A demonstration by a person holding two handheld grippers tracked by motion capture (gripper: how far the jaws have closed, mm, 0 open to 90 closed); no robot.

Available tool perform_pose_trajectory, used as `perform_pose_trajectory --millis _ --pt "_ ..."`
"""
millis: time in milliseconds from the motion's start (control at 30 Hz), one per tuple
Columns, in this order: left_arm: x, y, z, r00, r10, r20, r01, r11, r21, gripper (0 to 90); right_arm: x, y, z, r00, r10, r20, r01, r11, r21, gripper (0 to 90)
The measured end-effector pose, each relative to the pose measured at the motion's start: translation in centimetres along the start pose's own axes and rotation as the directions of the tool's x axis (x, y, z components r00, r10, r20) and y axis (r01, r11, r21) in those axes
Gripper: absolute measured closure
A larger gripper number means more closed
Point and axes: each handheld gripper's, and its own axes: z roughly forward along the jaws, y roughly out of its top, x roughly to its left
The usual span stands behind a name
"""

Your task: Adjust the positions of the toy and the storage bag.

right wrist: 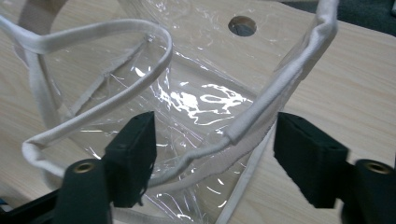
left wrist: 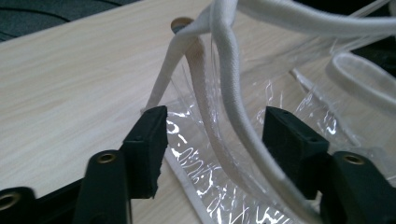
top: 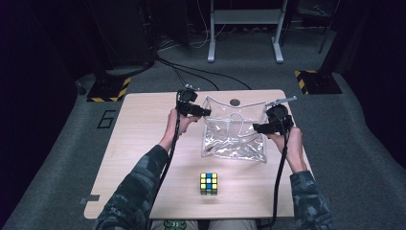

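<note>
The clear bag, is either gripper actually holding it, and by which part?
Neither grips it yet. The clear bag's white-trimmed rim lies between the jaws of the left gripper and right gripper, but the pads stand apart from it.

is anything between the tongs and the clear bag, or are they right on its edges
Nothing visible stands in the way. The left tongs already straddle the clear bag's white trimmed edge, and the right tongs straddle the opposite edge. The cube sits apart, nearer the person.
</note>
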Motion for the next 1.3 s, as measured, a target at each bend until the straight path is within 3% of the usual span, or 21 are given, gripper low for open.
perform_pose_trajectory --millis 100,200,233,333,533,800,933,1100,1300 --pt "-0.1 -0.4 0.6 0.9998 0.010 -0.015 -0.009 0.9994 0.034 64.5 0.1 -0.1 0.5 0.9999 0.007 0.008 -0.007 1.000 0.018 50.2" --pt "-0.2 -0.8 0.6 0.9993 0.019 -0.032 -0.018 0.9993 0.032 79.3 0.2 -0.2 0.9 0.9994 -0.010 0.032 0.009 1.000 0.025 62.0" --pt "-0.2 -0.8 0.6 0.9984 0.032 -0.047 -0.030 0.9989 0.035 82.5 0.3 -0.2 1.0 0.9989 -0.014 0.045 0.013 0.999 0.031 66.3" --pt "0.2 -1.0 0.4 0.9991 0.020 -0.037 -0.019 0.9994 0.028 87.3 0.4 -0.3 0.9 0.9968 -0.024 0.076 0.021 0.999 0.035 76.7" --pt "0.6 -1.0 -0.2 0.9975 0.037 -0.060 -0.035 0.9989 0.032 89.0 0.2 -0.1 0.8 0.9932 -0.041 0.109 0.039 0.999 0.026 86.4" --pt "2.3 -1.2 -1.9 0.9943 0.055 -0.092 -0.052 0.9981 0.034 89.2 -0.1 0.7 0.1 0.9888 -0.050 0.141 0.050 0.999 0.005 87.8" --pt "2.9 -1.3 -2.9 0.9904 0.074 -0.117 -0.070 0.9968 0.039 89.3 -0.3 1.1 0.0 0.9913 -0.034 0.127 0.035 0.999 0.002 87.9" --pt "4.3 -1.7 -4.1 0.9889 0.066 -0.133 -0.062 0.9974 0.038 89.3 -0.4 1.6 0.1 0.9951 -0.012 0.098 0.013 1.000 -0.011 87.9" --pt "6.0 -2.1 -5.4 0.9884 0.053 -0.142 -0.047 0.9979 0.044 89.3 0.0 2.3 0.3 0.9965 -0.023 0.080 0.024 1.000 -0.011 88.0"
